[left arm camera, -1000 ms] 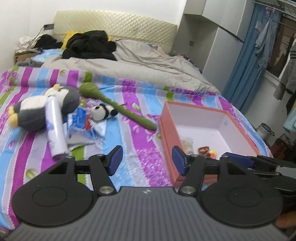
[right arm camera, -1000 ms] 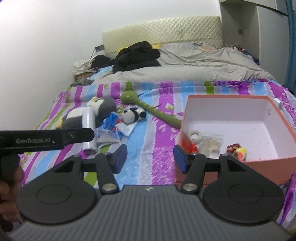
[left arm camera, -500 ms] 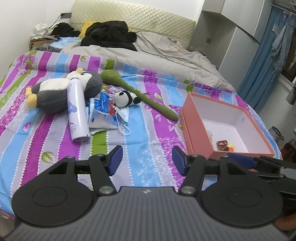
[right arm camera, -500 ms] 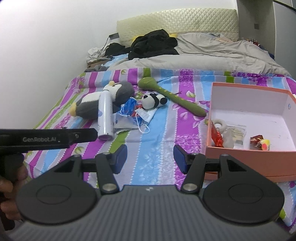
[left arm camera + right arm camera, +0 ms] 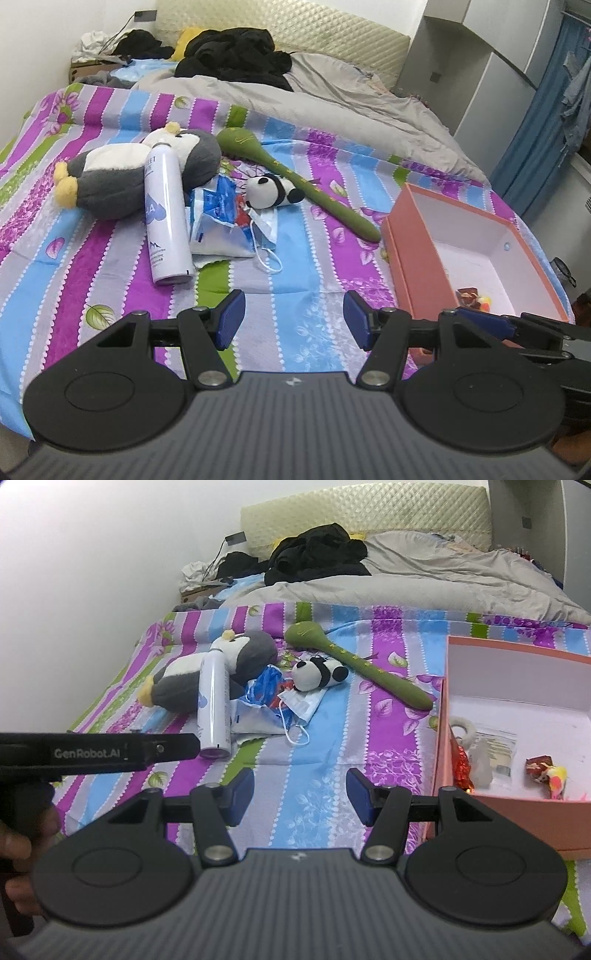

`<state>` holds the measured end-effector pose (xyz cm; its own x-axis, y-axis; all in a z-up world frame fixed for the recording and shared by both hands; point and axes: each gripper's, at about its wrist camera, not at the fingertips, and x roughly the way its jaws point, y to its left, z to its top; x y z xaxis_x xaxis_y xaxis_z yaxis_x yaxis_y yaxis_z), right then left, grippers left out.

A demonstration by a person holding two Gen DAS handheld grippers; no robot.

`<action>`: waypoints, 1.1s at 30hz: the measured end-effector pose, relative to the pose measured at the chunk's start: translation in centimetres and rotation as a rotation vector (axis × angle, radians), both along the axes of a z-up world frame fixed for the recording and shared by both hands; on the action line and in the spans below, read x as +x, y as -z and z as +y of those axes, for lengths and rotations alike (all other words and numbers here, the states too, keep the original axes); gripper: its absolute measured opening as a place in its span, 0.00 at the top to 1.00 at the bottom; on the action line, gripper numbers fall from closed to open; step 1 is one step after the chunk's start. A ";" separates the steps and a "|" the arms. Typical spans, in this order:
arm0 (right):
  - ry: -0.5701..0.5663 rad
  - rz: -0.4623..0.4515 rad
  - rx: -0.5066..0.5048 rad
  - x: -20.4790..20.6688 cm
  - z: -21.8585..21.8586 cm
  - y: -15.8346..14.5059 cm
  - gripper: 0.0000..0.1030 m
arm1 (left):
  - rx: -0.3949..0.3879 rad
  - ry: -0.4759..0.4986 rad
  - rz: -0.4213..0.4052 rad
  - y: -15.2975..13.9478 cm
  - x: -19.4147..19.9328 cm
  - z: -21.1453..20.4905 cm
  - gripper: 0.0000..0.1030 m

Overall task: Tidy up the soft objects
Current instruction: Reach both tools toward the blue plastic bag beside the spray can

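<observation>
Your left claw (image 5: pixel 293 319) and right claw (image 5: pixel 300 796) both hang spread wide and empty above the striped bed (image 5: pixel 288 266). The penguin (image 5: pixel 122 177) lies far left under a white spray can (image 5: pixel 164 214); the small panda (image 5: pixel 273 190) sits beside a face mask (image 5: pixel 264 230). The pink box (image 5: pixel 517 716) at right holds what look like wrappers.

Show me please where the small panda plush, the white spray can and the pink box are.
small panda plush (image 5: pixel 271 191), left wrist view, on its white body.
white spray can (image 5: pixel 164 214), left wrist view, mid-barrel.
pink box (image 5: pixel 441 738), right wrist view, on its near-left outer wall.
</observation>
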<state>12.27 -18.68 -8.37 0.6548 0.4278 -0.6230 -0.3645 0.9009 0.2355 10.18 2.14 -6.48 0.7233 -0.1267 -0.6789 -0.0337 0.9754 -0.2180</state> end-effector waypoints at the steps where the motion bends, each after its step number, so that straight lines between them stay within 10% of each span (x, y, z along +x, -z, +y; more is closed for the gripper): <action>1: -0.001 0.004 0.000 0.3 0.2 0.2 0.44 | 0.000 -0.004 0.004 0.2 0.3 0.2 0.37; 33: -0.047 0.142 0.107 18.3 7.3 9.7 0.51 | -0.003 -0.094 0.083 8.1 18.6 7.4 0.39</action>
<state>30.61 -11.33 -18.11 0.5412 0.5245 -0.6573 -0.3613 0.8509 0.3814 28.78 9.50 -14.58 0.6736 -0.0633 -0.7363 -0.1427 0.9665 -0.2136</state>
